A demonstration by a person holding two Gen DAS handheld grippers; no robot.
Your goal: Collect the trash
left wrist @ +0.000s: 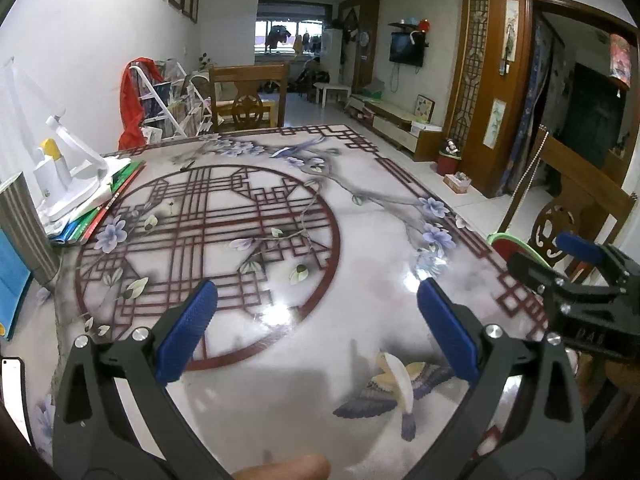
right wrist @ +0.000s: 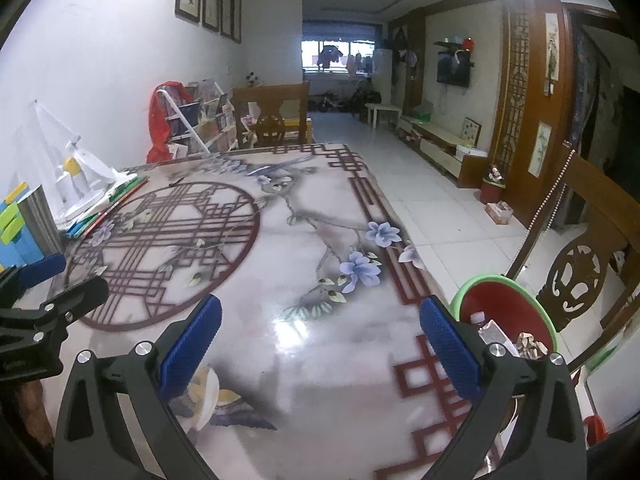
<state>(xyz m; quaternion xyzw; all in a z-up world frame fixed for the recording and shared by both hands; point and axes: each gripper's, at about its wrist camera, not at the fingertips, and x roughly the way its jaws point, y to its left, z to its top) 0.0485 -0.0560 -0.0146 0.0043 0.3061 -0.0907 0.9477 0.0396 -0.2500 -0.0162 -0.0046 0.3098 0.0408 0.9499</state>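
Note:
A pale banana peel [left wrist: 394, 380] lies on the patterned table [left wrist: 280, 320], near its front, just inside my left gripper's right finger. My left gripper [left wrist: 316, 320] is open and empty, hovering above the table. The peel also shows in the right wrist view [right wrist: 208, 394], under the left finger of my right gripper [right wrist: 320, 334], which is open and empty. A red bin with a green rim [right wrist: 504, 308] stands beside the table's right edge, holding a plastic bottle [right wrist: 486, 326] and other scraps. The bin's rim [left wrist: 516, 242] shows behind my right gripper in the left view.
A white lamp [left wrist: 64, 172] sits on a stack of books [left wrist: 104, 208] at the table's left, next to a grey box [left wrist: 24, 232] and blue box [right wrist: 16, 236]. Wooden chairs stand at the far end [left wrist: 248, 96] and the right [right wrist: 588, 256]. A phone [left wrist: 12, 392] lies at the front left.

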